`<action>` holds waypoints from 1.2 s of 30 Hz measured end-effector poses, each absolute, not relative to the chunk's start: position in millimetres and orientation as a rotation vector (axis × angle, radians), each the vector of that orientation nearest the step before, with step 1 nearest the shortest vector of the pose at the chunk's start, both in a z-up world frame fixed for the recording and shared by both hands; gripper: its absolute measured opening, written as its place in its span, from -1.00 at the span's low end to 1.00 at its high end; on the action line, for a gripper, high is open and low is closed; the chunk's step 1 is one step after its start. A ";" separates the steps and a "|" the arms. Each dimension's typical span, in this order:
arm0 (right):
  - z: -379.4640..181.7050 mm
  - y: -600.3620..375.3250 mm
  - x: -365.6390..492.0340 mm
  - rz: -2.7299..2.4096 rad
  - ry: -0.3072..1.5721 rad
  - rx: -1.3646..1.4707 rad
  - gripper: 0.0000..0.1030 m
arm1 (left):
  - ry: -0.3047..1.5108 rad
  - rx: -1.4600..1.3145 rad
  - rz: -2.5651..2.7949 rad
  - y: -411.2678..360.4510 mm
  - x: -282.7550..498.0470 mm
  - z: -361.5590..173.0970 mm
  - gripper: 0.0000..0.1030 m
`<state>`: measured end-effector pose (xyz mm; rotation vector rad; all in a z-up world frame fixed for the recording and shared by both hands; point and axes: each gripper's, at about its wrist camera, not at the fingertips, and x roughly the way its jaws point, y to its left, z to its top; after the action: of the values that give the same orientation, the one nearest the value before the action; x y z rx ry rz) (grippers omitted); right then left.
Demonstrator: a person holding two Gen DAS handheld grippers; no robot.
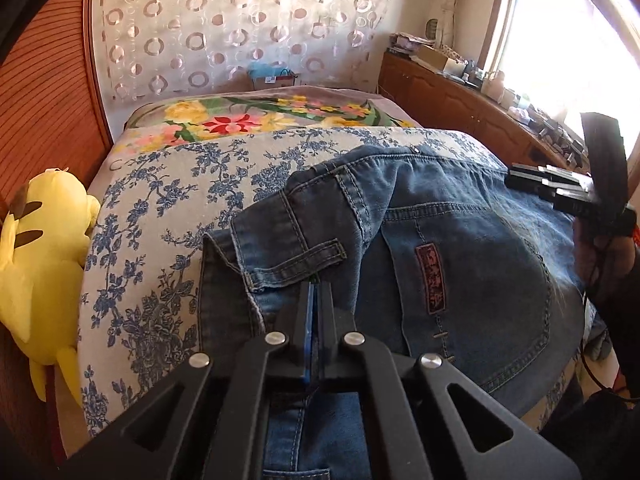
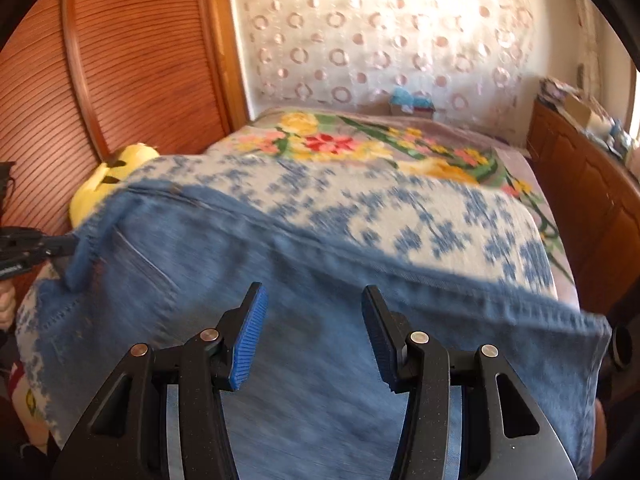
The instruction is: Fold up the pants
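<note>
Blue denim pants [image 1: 460, 240] lie on the bed with the waistband and a back pocket up. My left gripper [image 1: 318, 286] is shut on the pants' waistband fold near a belt loop. In the right wrist view the pants [image 2: 320, 280] spread across the bed, blurred. My right gripper [image 2: 314, 304] is open and empty just above the denim. The right gripper also shows in the left wrist view [image 1: 516, 176], at the right above the pants. The left gripper shows in the right wrist view [image 2: 70, 246], at the pants' left end.
The bed carries a blue-flowered sheet [image 1: 180, 184] and a bright flowered blanket [image 1: 248, 116] behind. A yellow plush toy [image 1: 40, 252] lies at the bed's left edge against a wooden wall. A wooden cabinet [image 1: 460, 96] with clutter stands along the right under a window.
</note>
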<state>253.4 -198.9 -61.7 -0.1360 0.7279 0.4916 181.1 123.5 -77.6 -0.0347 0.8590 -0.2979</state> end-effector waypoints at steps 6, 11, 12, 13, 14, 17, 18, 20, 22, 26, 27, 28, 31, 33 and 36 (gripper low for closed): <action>-36.6 -134.2 265.5 0.625 0.689 -0.171 0.16 | 0.866 -0.059 -0.286 132.4 183.3 -87.5 -1.00; -42.0 -71.5 284.6 0.747 0.710 -0.218 0.19 | 0.879 -0.066 -0.282 135.9 184.3 -95.4 -1.00; -43.8 -63.0 288.0 0.763 0.721 -0.222 0.19 | 0.882 -0.069 -0.280 137.3 184.5 -97.2 -1.00; -45.9 -51.1 293.6 0.786 0.732 -0.228 0.19 | 0.885 -0.072 -0.280 138.6 184.5 -99.2 -1.00; -46.8 -43.8 297.8 0.800 0.739 -0.232 0.19 | 0.889 -0.075 -0.277 140.3 184.6 -101.5 -1.00; -50.6 -20.2 306.8 0.850 0.773 -0.248 0.19 | 0.902 -0.080 -0.274 142.9 183.7 -107.2 -1.00; -52.9 -14.0 309.5 0.865 0.791 -0.253 0.19 | 0.904 -0.082 -0.272 144.1 183.1 -108.9 -1.00; -60.9 0.1 313.6 0.902 0.842 -0.269 0.19 | 0.901 -0.085 -0.272 145.2 181.8 -108.9 -1.00; -68.3 7.4 312.0 0.911 0.880 -0.304 0.19 | 0.895 -0.088 -0.272 146.6 180.5 -107.5 -1.00; -74.5 10.7 311.6 0.909 0.907 -0.329 -0.15 | 0.883 -0.089 -0.266 149.0 176.7 -101.6 -1.00; -74.6 9.3 310.2 0.908 0.907 -0.331 -0.34 | 0.877 -0.089 -0.262 150.2 175.7 -99.0 -1.00; -74.7 7.0 307.9 0.908 0.904 -0.339 -0.64 | 0.871 -0.091 -0.259 151.6 175.1 -96.7 -1.00; -70.5 -2.0 302.1 0.930 0.888 -0.306 -0.80 | 0.859 -0.100 -0.233 159.2 174.7 -89.6 -0.82; -65.0 -8.3 292.7 0.943 0.865 -0.284 -0.83 | 0.840 -0.105 -0.212 166.8 174.4 -83.2 -0.55; -55.9 -17.4 277.0 0.965 0.843 -0.246 -0.84 | 0.808 -0.114 -0.181 178.2 175.6 -74.2 -0.14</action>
<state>277.0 -17.4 -55.9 -0.2465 0.8430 0.9655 175.6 178.2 -74.2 -0.1141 0.8078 -0.1812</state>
